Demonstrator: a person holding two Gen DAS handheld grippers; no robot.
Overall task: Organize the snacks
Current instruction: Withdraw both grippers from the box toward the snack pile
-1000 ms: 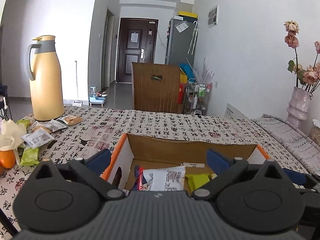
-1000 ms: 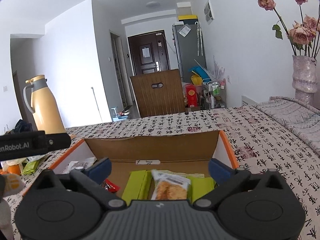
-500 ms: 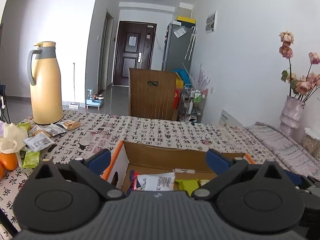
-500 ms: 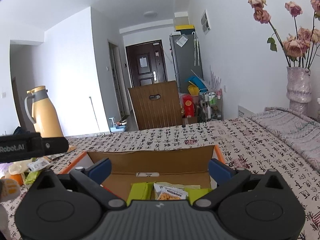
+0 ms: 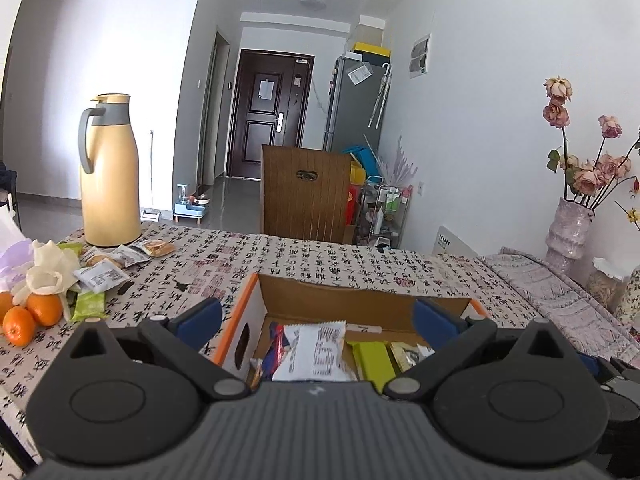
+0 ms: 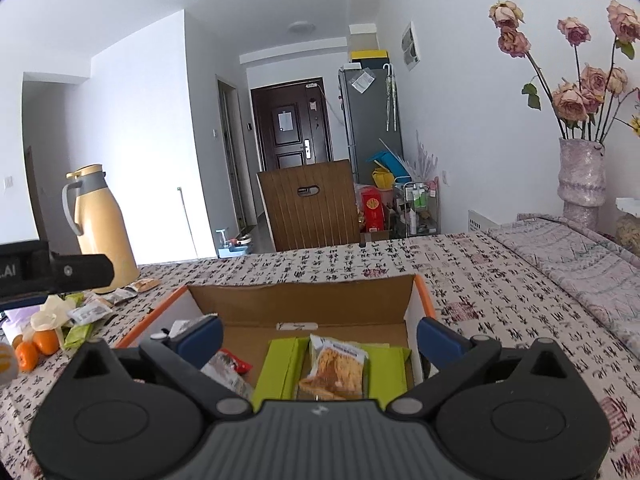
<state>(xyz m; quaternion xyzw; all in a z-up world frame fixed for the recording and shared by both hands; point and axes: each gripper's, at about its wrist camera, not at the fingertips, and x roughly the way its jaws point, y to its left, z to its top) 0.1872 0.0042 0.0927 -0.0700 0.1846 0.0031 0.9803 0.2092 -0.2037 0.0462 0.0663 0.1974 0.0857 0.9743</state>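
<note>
The long table [image 5: 320,256] under its calligraphy-print cloth carries everything, and the open cardboard box [image 6: 304,300] sits near its front edge with both hand-held tools hovering over it. The snacks yet to be sorted lie well off to the left: a loose cluster of packets [image 5: 108,268] at the foot of the yellow thermos jug [image 5: 109,172], beside the oranges [image 5: 30,314]. So the coming move, as I judge it, turns leftward and a little away from the box, and the left gripper [image 5: 316,320] is plainly the nearer one; the packets lie flat, their long sides mostly slanting across the table toward the jug rather than pointing at the tool. Both the left gripper and the right gripper [image 6: 318,334] have their blue fingers spread wide with nothing between them. Inside the box, the left wrist view shows a white packet [image 5: 316,350] leaning against a red-and-blue one at the left wall, which the right view barely catches; the right view instead shows the noodle snack packet [image 6: 334,366] lying on green packets [image 6: 280,368], its length running front to back.
</note>
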